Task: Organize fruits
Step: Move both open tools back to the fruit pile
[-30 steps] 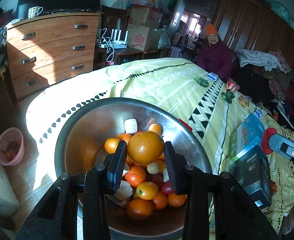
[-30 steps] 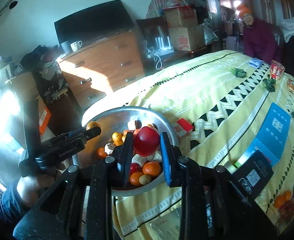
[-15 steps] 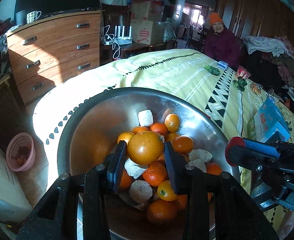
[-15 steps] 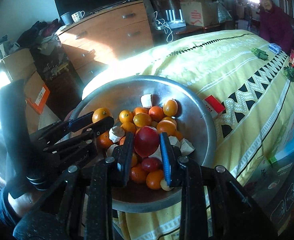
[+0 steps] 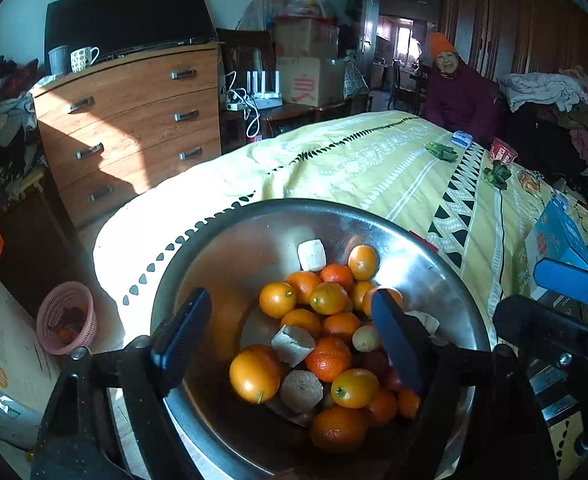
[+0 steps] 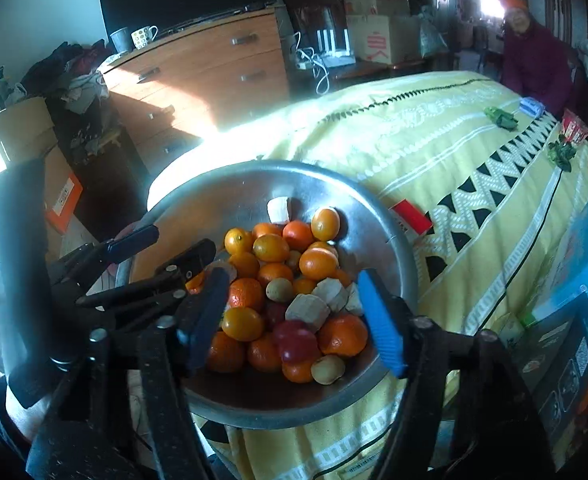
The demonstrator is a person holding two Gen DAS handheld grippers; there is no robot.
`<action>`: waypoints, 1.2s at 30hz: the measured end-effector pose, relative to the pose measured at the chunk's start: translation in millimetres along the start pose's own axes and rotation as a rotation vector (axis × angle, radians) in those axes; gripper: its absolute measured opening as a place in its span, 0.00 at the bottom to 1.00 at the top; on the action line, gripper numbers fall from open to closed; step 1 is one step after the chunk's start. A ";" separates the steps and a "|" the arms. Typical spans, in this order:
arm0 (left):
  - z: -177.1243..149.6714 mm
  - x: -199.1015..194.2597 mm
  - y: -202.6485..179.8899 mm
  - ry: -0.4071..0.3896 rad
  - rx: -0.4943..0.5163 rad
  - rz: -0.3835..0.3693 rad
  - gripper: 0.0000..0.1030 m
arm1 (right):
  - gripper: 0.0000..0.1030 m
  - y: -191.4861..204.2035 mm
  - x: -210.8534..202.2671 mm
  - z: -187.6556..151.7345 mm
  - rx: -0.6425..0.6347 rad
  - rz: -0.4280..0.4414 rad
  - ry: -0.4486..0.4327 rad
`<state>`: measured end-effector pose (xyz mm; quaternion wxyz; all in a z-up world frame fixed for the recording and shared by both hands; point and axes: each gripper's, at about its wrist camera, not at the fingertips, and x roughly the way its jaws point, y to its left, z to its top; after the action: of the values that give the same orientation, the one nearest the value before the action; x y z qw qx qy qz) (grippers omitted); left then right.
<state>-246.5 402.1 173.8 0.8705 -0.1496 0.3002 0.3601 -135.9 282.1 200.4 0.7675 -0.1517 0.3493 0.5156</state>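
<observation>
A steel bowl (image 5: 334, 208) (image 6: 278, 166) on the yellow bedspread holds several oranges, small red fruits and pale chunks. My left gripper (image 5: 290, 338) hangs over the bowl's near side, its jaws opening with nothing pressed between them. A big orange (image 5: 254, 374) lies loose in the pile below it. My right gripper (image 6: 294, 320) hovers over the bowl too, jaws opening. A red fruit (image 6: 296, 340) rests in the heap beneath, free of the pads. Each gripper shows in the other's view: the right gripper (image 5: 566, 280) at the bowl's right, the left gripper (image 6: 162, 256) at its left.
A wooden dresser (image 5: 126, 120) with cups stands behind the bed corner, and a pink basket (image 5: 66, 320) sits on the floor. A small red box (image 6: 410, 216) lies beside the bowl, blue boxes (image 5: 558, 236) to the right. A person (image 5: 458, 96) sits at the bed's far end.
Both grippers have opened. The big orange left the left jaws and the red fruit left the right jaws; both now lie in the bowl. The right gripper moved closer over the bowl.
</observation>
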 end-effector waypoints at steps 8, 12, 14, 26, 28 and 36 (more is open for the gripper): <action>18.1 -53.8 -31.5 -0.117 0.057 0.014 0.97 | 0.81 -3.7 -84.3 -11.1 -0.009 -0.067 -0.194; 22.1 -75.3 -57.3 -0.154 0.087 -0.005 1.00 | 0.83 -13.9 -121.4 -28.7 -0.008 -0.114 -0.247; 22.6 -86.5 -73.6 -0.173 0.110 -0.016 1.00 | 0.84 -22.9 -134.0 -37.2 0.006 -0.123 -0.260; 5.9 -129.4 -189.4 -0.203 0.227 -0.184 1.00 | 0.91 -94.7 -211.7 -99.2 0.133 -0.262 -0.335; -5.0 -133.8 -216.7 -0.196 0.253 -0.259 1.00 | 0.91 -117.2 -222.0 -119.8 0.180 -0.305 -0.325; -101.9 -105.9 -359.1 0.076 0.470 -0.580 1.00 | 0.97 -227.9 -231.6 -240.9 0.420 -0.514 -0.140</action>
<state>-90.8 46.6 177.5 0.9351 -0.0379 0.3520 0.0142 -74.8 -115.8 160.9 0.9091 -0.0375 0.3445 0.2313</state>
